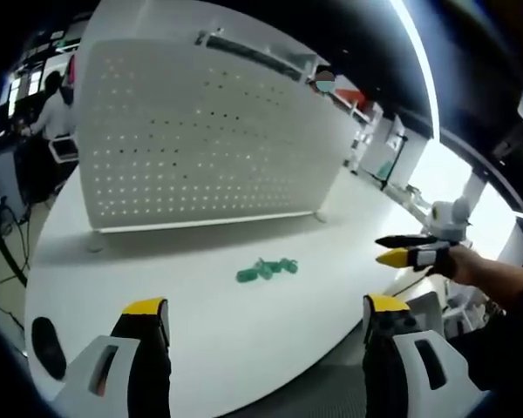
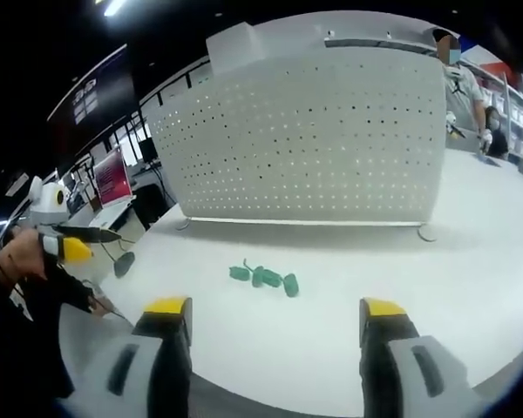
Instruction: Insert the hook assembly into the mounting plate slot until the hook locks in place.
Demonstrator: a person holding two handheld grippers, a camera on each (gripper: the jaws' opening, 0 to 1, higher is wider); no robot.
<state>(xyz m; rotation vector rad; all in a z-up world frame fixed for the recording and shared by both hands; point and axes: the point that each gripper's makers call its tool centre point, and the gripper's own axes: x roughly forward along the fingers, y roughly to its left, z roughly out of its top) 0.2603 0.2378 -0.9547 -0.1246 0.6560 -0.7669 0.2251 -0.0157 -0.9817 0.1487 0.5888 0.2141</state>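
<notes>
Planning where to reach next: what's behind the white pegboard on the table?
Above the pegboard a person's upper body and shelves show. The board hides whatever stands directly behind it; the green hooks lie in front.

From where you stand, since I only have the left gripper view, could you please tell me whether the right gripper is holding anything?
Observer: No, the right gripper is open, with nothing between its jaws.
Operator: Thank you. Is it lined up with the green hooks?
Observer: Roughly. In the right gripper view the green hooks lie on the table straight ahead of it, apart from its jaws and short of the pegboard.
</notes>
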